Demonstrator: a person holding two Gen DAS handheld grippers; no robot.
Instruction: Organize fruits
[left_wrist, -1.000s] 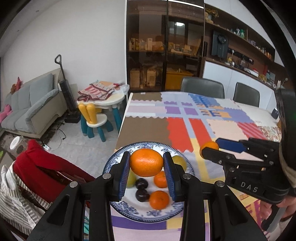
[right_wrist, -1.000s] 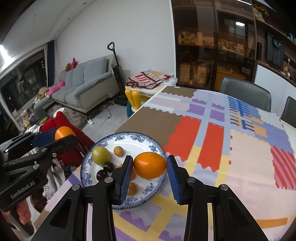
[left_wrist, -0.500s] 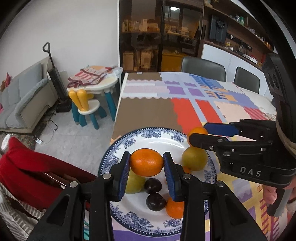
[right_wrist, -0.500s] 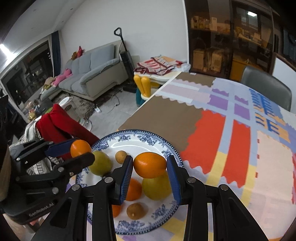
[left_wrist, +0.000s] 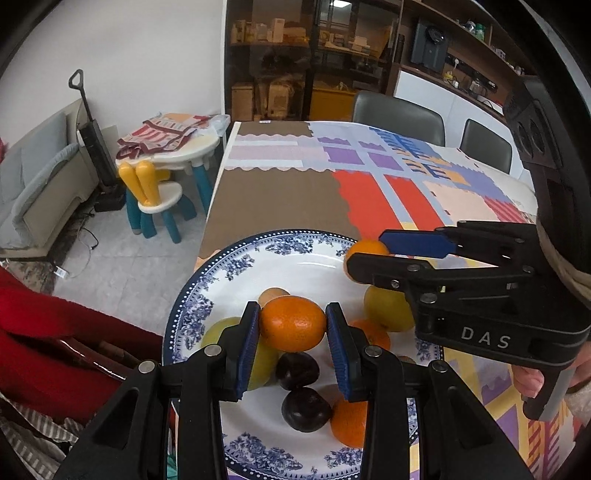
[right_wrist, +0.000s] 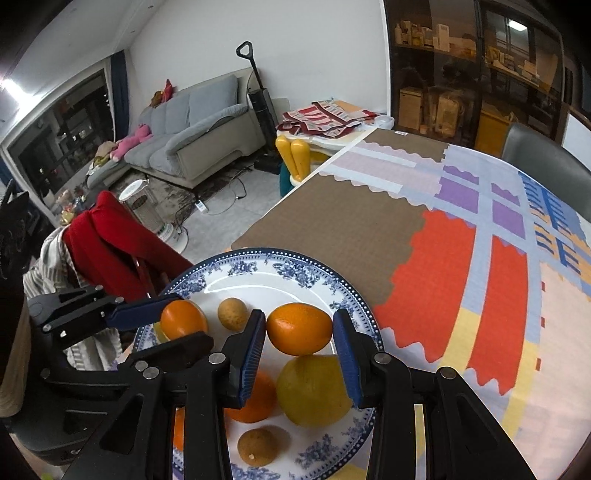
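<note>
Left gripper (left_wrist: 291, 328): blue ribbed pads clamped on a smooth oval orange (left_wrist: 293, 324), held above the plate (left_wrist: 236, 266). Right gripper (right_wrist: 300, 338): pads clamped on a second orange (right_wrist: 299, 327), directly over a matte yellow pear (right_wrist: 314, 391). Both grippers tilt downward. The glossy, blue-patterned round plate rests on the surface (right_wrist: 461, 258), covered by a patchwork cloth, and carries two dark plums (left_wrist: 301, 387), loose oranges and brown round fruits (right_wrist: 232, 314).

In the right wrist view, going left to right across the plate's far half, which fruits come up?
Round orange in the left hand-held gripper → small tan round fruit → oval orange in the right hand-held gripper.
</note>
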